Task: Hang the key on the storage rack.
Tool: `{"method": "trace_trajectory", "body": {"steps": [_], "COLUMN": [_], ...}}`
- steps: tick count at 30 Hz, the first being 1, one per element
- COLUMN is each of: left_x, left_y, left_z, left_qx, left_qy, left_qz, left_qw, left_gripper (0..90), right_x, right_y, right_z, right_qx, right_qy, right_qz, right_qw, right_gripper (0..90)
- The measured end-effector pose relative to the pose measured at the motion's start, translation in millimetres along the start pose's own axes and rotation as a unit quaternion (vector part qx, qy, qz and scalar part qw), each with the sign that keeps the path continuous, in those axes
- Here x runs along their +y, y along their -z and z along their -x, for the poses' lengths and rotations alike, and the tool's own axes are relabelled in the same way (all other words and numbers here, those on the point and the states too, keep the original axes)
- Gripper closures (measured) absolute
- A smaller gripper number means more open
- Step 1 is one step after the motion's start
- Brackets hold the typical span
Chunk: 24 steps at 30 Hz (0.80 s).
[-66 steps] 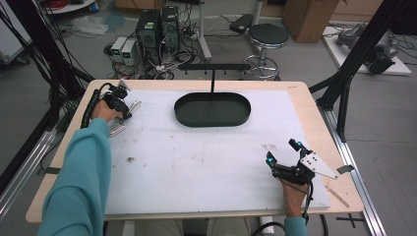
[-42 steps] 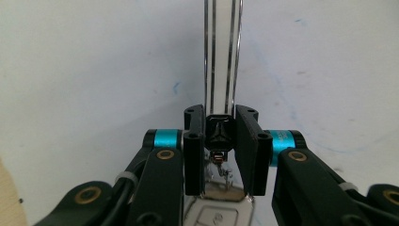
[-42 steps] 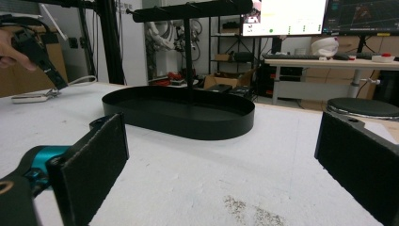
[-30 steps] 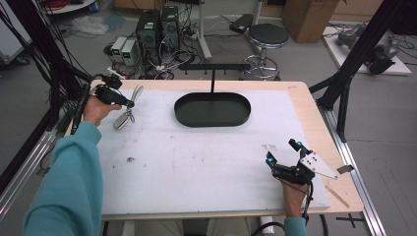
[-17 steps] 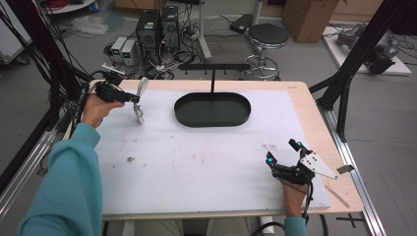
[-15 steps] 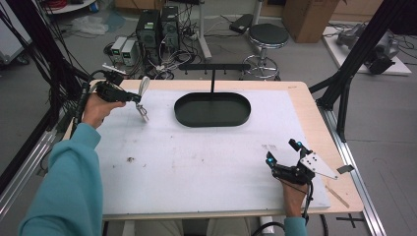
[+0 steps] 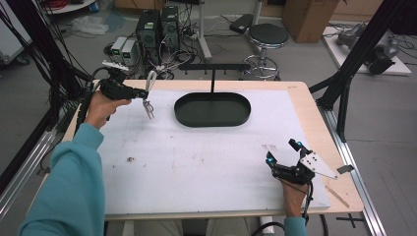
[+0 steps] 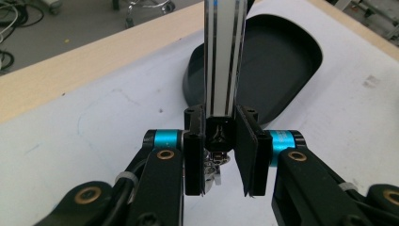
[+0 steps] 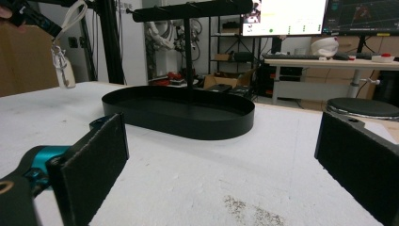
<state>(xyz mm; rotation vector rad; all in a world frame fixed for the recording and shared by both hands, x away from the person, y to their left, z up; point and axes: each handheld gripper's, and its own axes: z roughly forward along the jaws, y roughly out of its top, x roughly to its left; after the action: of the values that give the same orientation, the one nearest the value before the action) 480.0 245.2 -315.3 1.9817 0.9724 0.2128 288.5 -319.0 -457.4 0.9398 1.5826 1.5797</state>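
White strap (image 8: 224, 52) is pinched in my left gripper (image 7: 141, 93), charm (image 7: 147, 109) dangling. I'd swing slowly toward the rack bar (image 7: 215, 66) over the tray (image 7: 211, 118), keeping the loop open. Right gripper (image 7: 282, 160) rests, jaws wide.

The room is bright, with soft, even light from above. The white mat (image 7: 206, 152) looks pale and a bit washed out. Shadows are faint; a small dark one sits inside the black tray (image 7: 211, 109). Close to the camera, the right gripper (image 9: 221, 169) has blurry jaws. Straight lines bend near the edges.
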Motion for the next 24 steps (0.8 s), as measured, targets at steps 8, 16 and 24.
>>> {"method": "trace_trajectory", "body": {"steps": [8, 16, 24], "left_x": [16.6, 25.9, 43.1], "left_y": [-7.5, -16.2, -25.8], "left_z": [13.8, 21.2, 29.7], "left_qx": [-0.044, -0.072, -0.115], "left_qy": [-0.022, -0.030, -0.039], "left_qz": [0.017, 0.030, 0.046], "left_qw": [0.9986, 0.9965, 0.9916], "left_gripper": [74.0, 74.1, 74.0], "right_x": [0.0, 0.0, 0.0], "right_y": [0.0, 0.0, 0.1], "right_z": [0.0, 0.1, 0.0], "right_qx": [0.000, 0.000, 0.001], "right_qy": [0.000, -0.001, 0.000], "right_qz": [0.000, 0.000, 0.000], "right_qw": [1.0000, 1.0000, 1.0000], "right_gripper": [2.7, 2.7, 2.7]}}
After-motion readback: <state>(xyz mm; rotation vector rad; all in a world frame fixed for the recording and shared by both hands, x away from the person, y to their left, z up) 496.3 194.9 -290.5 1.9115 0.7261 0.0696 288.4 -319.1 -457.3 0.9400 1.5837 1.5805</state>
